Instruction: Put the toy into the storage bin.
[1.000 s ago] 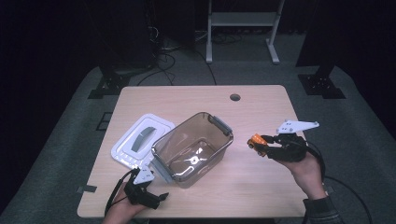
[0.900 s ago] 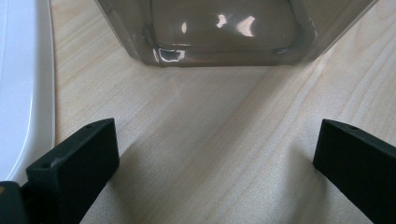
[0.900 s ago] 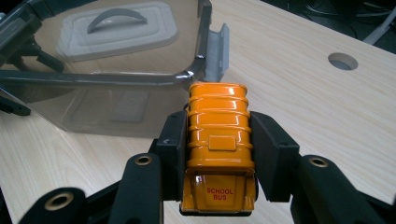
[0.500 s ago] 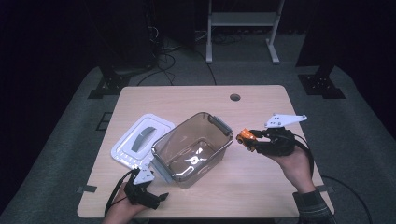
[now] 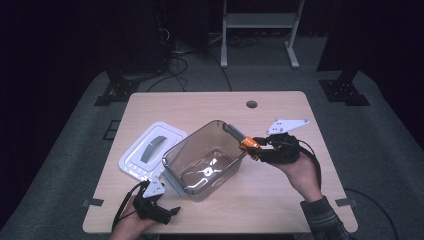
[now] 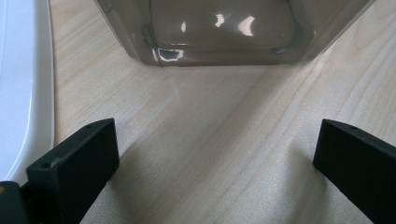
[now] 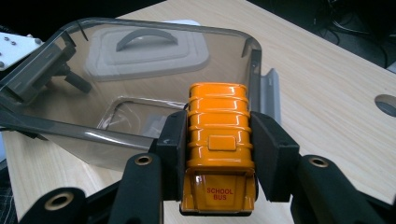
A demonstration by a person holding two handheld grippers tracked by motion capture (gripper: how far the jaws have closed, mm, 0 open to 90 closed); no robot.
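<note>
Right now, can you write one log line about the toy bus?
right tool: shut on toy bus | at rim of clear box | left tool: open | lid: off

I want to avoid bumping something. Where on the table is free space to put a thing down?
Bare wood runs along the far edge of the table around the round hole, and on the near right behind the right gripper. The near left is crowded: white lid, clear container and left gripper.
</note>
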